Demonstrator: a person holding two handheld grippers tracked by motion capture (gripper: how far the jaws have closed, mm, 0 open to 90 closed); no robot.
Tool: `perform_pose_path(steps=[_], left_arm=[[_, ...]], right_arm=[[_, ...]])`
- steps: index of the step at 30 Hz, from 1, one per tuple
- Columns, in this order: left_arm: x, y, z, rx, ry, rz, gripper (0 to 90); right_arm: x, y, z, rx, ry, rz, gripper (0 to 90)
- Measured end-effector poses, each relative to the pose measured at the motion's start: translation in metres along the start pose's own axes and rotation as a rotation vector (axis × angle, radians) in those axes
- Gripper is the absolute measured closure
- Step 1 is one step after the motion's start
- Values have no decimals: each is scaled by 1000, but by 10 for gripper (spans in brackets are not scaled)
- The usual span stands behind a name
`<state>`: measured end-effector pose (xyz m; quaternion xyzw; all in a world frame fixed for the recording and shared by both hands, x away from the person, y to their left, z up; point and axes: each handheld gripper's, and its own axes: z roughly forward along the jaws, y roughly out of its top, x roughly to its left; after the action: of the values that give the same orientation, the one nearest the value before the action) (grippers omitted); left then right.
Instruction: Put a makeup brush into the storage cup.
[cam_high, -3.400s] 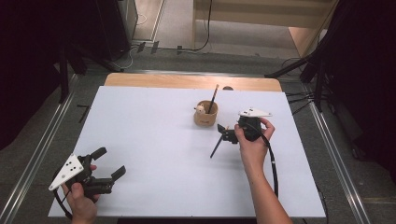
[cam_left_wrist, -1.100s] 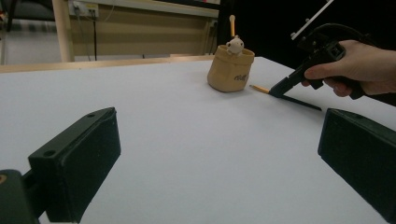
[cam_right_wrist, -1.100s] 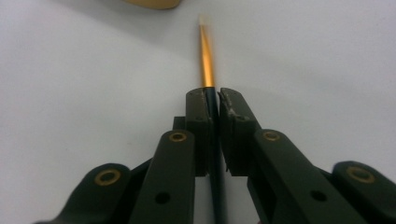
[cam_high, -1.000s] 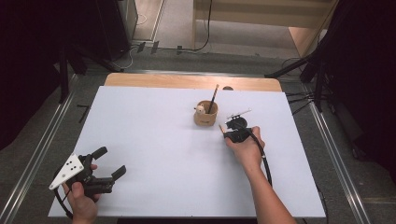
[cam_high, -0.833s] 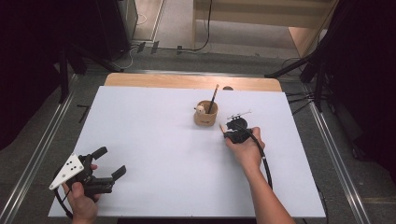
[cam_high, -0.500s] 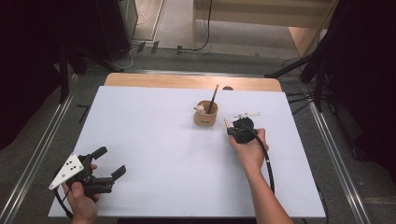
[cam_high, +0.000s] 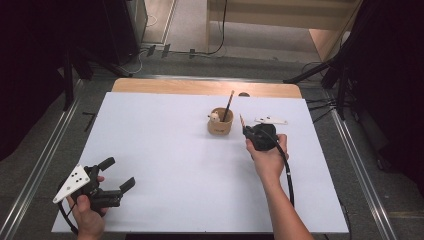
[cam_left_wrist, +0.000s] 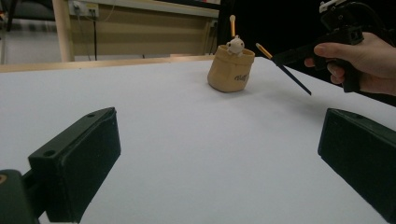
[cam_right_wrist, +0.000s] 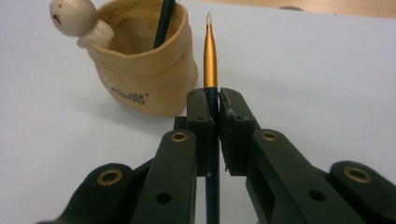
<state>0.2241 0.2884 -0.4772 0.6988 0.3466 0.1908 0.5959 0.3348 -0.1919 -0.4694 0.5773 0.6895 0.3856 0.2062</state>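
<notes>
In the high view we see the right forearm come up from the bottom edge, right of centre, with the hand wrapped over the right tool (cam_high: 246, 131) just right of the frame's middle. Its cable loops back along the wrist toward the lower right. The tool points toward the upper left of the frame, at the cup (cam_high: 220, 122).

In the right gripper view we see its jaws pressed together on the pencil (cam_right_wrist: 210, 74), which runs straight up the centre of the picture between the two pads. The black shaft passes down through the jaws to the bottom edge, and the gold end with its pale tip stands above them. The tip lies just right of the cup (cam_right_wrist: 142, 70), near its rim but apart from it. A second, dark pencil (cam_right_wrist: 164, 23) stands inside the cup, and a small pale figure (cam_right_wrist: 74, 19) sits on its left rim.

In the left gripper view we see the held pencil (cam_left_wrist: 283, 68) slanting down to the right, its gold tip close to the cup (cam_left_wrist: 230, 70) at upper centre.

The left hand rests at the lower left of the high view, holding the left tool (cam_high: 117, 173) low over the white desk (cam_high: 165, 165), well apart from the cup. Its jaws stand wide apart with nothing between them.
</notes>
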Motion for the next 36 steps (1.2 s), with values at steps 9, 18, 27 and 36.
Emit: perform_pose_path(steps=[9, 18, 27, 36], left_arm=[[0, 0, 0, -2, -1, -2, 0], [0, 0, 0, -7, 1, -4, 0], [0, 0, 1, -6, -3, -5, 0], [1, 1, 2, -7, -5, -4, 0]], right_arm=[[6, 7, -5, -86, 12, -44, 851], [10, 14, -10, -158, 4, -39, 851], [18, 22, -11, -221, 44, -38, 851], [24, 31, -7, -269, 69, -95, 851]])
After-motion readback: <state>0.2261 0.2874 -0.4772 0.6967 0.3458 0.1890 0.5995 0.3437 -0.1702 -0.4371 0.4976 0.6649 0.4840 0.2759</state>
